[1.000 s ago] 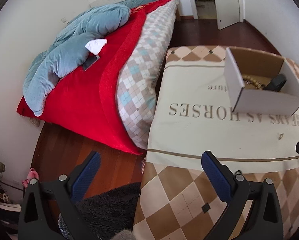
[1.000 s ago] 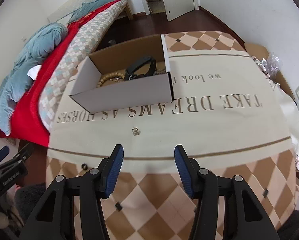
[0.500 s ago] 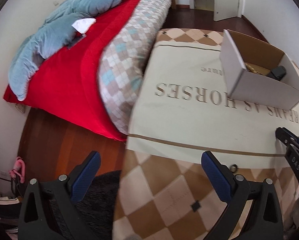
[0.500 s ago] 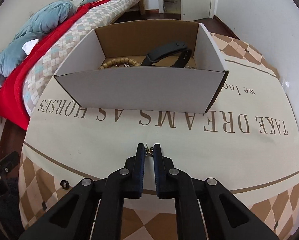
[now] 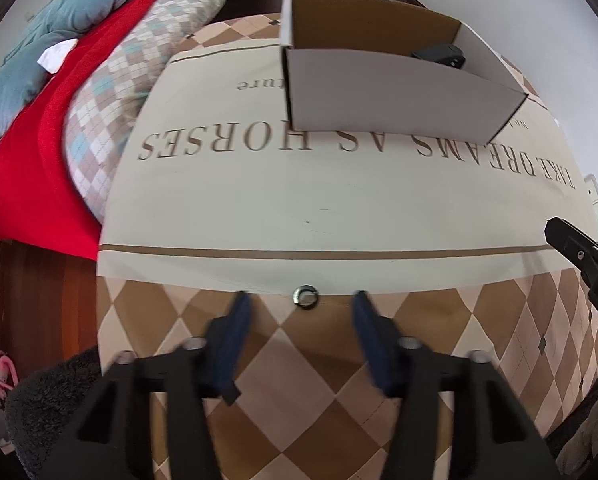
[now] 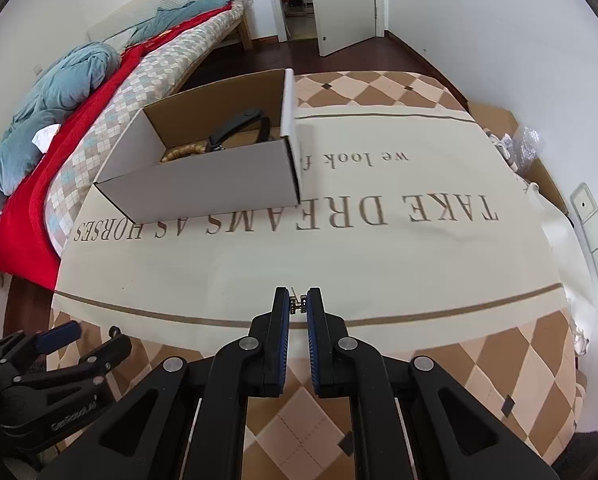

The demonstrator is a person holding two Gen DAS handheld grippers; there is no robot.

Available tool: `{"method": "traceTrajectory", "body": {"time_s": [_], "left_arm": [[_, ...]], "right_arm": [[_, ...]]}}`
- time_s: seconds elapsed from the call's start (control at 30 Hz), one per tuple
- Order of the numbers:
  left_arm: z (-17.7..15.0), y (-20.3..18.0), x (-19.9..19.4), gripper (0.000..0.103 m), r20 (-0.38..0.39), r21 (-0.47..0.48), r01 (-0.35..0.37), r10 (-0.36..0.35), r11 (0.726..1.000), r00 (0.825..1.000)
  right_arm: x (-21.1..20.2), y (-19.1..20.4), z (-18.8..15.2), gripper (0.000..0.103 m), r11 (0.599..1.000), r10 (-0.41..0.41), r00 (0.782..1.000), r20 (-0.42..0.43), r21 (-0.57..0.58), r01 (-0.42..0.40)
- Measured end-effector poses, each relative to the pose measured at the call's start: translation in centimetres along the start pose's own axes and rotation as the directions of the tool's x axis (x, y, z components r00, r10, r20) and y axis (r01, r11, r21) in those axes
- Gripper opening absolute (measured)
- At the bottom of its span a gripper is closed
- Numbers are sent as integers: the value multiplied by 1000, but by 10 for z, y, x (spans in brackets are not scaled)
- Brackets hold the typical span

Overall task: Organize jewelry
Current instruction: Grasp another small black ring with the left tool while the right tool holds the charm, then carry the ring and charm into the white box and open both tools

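Observation:
A small metal ring [image 5: 306, 296] lies on the printed tablecloth [image 5: 299, 208], between the blurred blue pads of my left gripper [image 5: 300, 299]. The jaws are closing and do not touch the ring. My right gripper [image 6: 298, 296] is shut on a tiny earring [image 6: 298, 307], held above the cloth. A white cardboard box [image 6: 203, 188] stands further back, holding a black band [image 6: 239, 124] and a wooden bead bracelet [image 6: 183, 152]. The box [image 5: 399, 96] also shows in the left wrist view. The left gripper [image 6: 83, 340] appears low on the left in the right wrist view.
A bed with a red blanket [image 5: 35, 152] and a blue duvet [image 6: 59, 76] runs along the table's left side. A dark fuzzy rug [image 5: 51, 400] lies below the table edge. Wall sockets [image 6: 595, 248] and a plastic bag [image 6: 529, 146] are on the right.
My left gripper swung over the table and sank onto the ring, its jaws narrowing. My right gripper shut on the earring near the box and drew back with it.

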State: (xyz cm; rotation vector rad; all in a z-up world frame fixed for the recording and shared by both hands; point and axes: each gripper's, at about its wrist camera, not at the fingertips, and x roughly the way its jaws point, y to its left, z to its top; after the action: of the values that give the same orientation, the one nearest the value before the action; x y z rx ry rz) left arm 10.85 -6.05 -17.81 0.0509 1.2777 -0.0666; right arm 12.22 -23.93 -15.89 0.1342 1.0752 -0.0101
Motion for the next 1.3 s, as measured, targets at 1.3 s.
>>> {"method": "traceTrajectory", "body": {"time_s": [1.3], "left_arm": [[149, 2, -102, 10, 274, 51, 97, -108, 994, 956]], "right_arm": [[-29, 27, 147, 9, 982, 186, 974, 129, -3, -188]]}}
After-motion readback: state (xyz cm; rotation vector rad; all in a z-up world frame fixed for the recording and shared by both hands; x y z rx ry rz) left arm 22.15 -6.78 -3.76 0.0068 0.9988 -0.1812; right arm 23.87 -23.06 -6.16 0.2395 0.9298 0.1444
